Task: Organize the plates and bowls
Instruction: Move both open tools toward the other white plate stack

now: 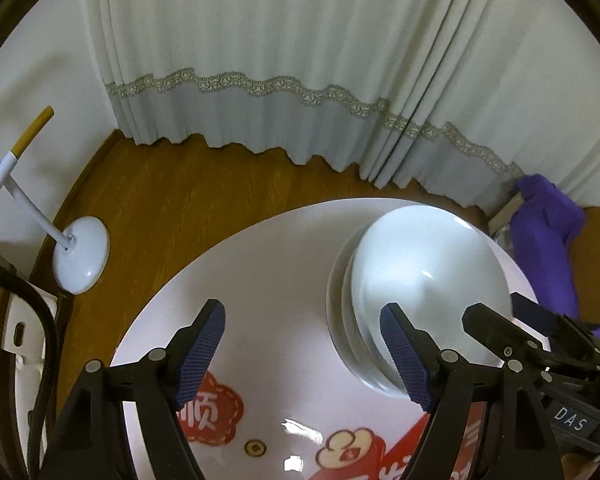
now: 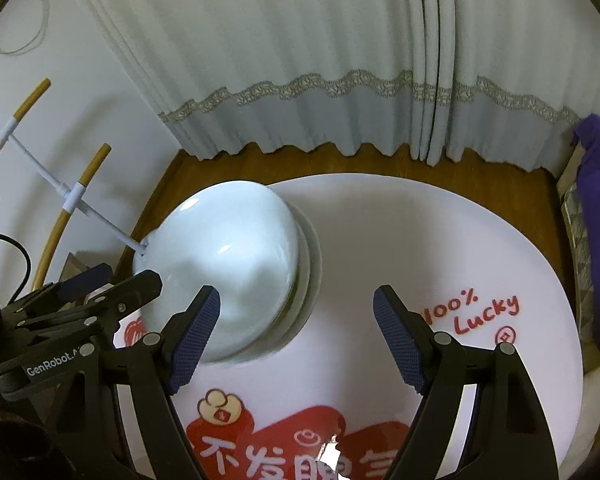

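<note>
A white bowl (image 1: 428, 272) lies upside down on a stack of white plates (image 1: 336, 320) on the round white table (image 1: 260, 280). My left gripper (image 1: 304, 356) is open and empty, just left of the stack. In the right wrist view the bowl (image 2: 228, 260) and plates (image 2: 314, 276) sit at centre left. My right gripper (image 2: 296, 336) is open and empty, just right of the stack. Each gripper shows at the edge of the other's view.
The table (image 2: 440, 240) bears red printed decorations and "100% Lucky" (image 2: 476, 312). A white lamp base (image 1: 82, 256) stands on the wooden floor at left. A curtain (image 1: 300, 60) hangs behind. A purple cloth (image 1: 548, 240) lies at right.
</note>
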Tool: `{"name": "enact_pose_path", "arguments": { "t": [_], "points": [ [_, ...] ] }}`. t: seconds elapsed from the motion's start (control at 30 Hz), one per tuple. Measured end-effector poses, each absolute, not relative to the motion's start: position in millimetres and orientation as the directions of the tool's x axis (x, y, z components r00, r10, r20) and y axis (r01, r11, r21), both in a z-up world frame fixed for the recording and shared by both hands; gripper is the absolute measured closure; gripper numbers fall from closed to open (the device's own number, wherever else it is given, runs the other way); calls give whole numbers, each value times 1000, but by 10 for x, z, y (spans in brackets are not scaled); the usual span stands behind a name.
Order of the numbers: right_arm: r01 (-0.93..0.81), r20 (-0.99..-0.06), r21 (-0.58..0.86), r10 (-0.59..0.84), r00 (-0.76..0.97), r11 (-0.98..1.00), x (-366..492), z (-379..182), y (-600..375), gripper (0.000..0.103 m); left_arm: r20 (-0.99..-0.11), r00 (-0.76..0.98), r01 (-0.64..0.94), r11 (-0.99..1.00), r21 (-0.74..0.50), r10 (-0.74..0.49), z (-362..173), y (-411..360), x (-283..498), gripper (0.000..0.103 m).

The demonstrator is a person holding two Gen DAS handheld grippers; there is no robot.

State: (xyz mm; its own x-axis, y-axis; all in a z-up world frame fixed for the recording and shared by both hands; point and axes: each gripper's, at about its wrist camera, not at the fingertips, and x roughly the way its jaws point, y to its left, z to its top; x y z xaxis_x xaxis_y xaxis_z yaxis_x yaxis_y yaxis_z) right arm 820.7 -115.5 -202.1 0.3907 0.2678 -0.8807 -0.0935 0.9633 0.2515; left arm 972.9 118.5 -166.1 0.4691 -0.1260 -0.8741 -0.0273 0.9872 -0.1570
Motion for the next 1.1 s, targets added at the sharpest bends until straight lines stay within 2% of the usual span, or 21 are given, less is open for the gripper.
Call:
{"name": "enact_pose_path", "arguments": {
  "t": [0.1,0.17,0.23,0.3,0.4,0.93,1.1],
  "points": [
    [-80,-885,271,281,371,959,8299,-2093,-1166,22,-878,461,-25,988,-154,-126,-1759,1182,9913,28],
    [-78,-889,275,284,358,958,8350,-2138,-1157,23,-884,451,-24,988,-153,-127,-1865,1126,10046,34],
    [-82,-890,282,293,349,956,8374,-2168,-1142,27,-885,448,-21,987,-157,-132,-1919,1108,10078,39],
    [-89,-891,285,298,343,954,8385,-2180,-1126,36,-883,448,-17,986,-167,-141,-1946,1102,10091,43],
    [-90,-892,294,307,333,952,8400,-2213,-1116,40,-881,451,-5,987,-161,-142,-1976,1087,10094,47],
    [-100,-892,296,312,327,950,8389,-2218,-1091,41,-884,446,-8,987,-158,-138,-1947,997,9779,47],
    [-101,-893,298,315,321,949,8392,-2235,-1073,47,-883,439,1,983,-182,-164,-1968,1002,9777,53]
  ]
}}
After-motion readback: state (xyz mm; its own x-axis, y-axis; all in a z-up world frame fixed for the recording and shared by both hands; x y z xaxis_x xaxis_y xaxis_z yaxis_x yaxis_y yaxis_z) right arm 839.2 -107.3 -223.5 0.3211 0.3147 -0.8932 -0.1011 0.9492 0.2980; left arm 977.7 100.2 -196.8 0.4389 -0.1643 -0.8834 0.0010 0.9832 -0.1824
